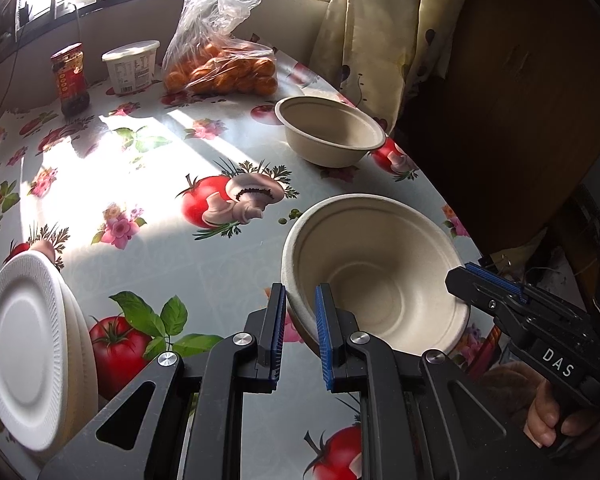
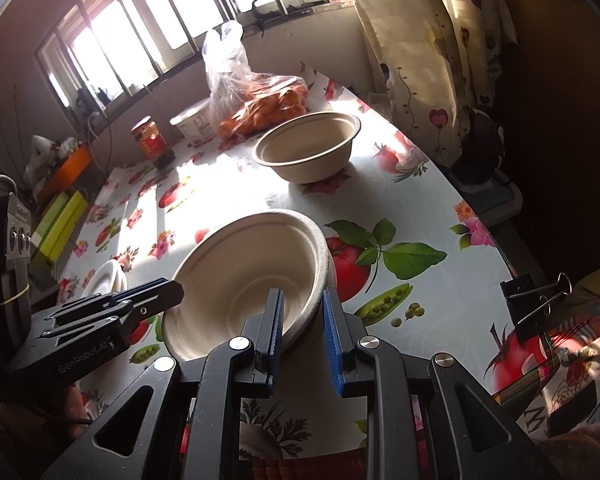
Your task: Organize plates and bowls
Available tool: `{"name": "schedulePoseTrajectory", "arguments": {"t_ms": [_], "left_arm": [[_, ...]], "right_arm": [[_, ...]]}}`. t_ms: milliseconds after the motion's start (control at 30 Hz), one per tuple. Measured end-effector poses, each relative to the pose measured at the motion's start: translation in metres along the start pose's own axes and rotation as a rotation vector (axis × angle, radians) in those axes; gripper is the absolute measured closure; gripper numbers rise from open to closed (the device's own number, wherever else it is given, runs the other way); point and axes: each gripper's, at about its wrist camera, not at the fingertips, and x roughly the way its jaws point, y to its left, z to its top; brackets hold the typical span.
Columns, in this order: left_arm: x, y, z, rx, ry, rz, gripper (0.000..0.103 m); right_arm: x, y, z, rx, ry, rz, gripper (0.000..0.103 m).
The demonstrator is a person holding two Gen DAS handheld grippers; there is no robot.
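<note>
Both tools pinch the near bowl (image 1: 376,276): left tool (image 1: 300,320) and right tool (image 2: 302,322) clamp opposite sides of its rim, tilted above the surface (image 1: 148,184). A second bowl (image 1: 330,132) sits beyond; orange bag (image 1: 220,68), jar (image 1: 70,80) and tub (image 1: 131,65) line the far edge, plates (image 1: 24,348) the left.

A plastic bag of oranges (image 1: 224,68) slumps at the far side of the table, on a glossy tablecloth (image 1: 148,184) printed with tomatoes, mushrooms and flowers. Just beside the bag stands a white lidded tub (image 1: 132,66), and next to that a dark jar with a red label (image 1: 70,80). A patterned cream curtain (image 1: 374,28) hangs by the barred window (image 2: 140,36), a black binder clip (image 2: 534,300) grips the cloth's near edge, and yellow-green boxes (image 2: 58,224) sit off to the side.
</note>
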Motion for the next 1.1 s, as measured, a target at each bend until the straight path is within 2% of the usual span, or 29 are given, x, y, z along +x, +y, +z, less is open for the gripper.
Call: {"name": "schedulePoseTrajectory", "arguments": {"t_ms": [800,1100], "left_arm": [[0.0023,0.0013,0.0011,-0.008,0.011,-0.014,0.087],[0.0023,0.0026,0.001,-0.009,0.013,-0.018,0.087]], "right_arm": [[0.0068,-0.0027,-0.0028,0.005,0.011,-0.014,0.081],[0.0079,-0.0025,-0.0022,0.01,0.016,-0.012,0.072]]}}
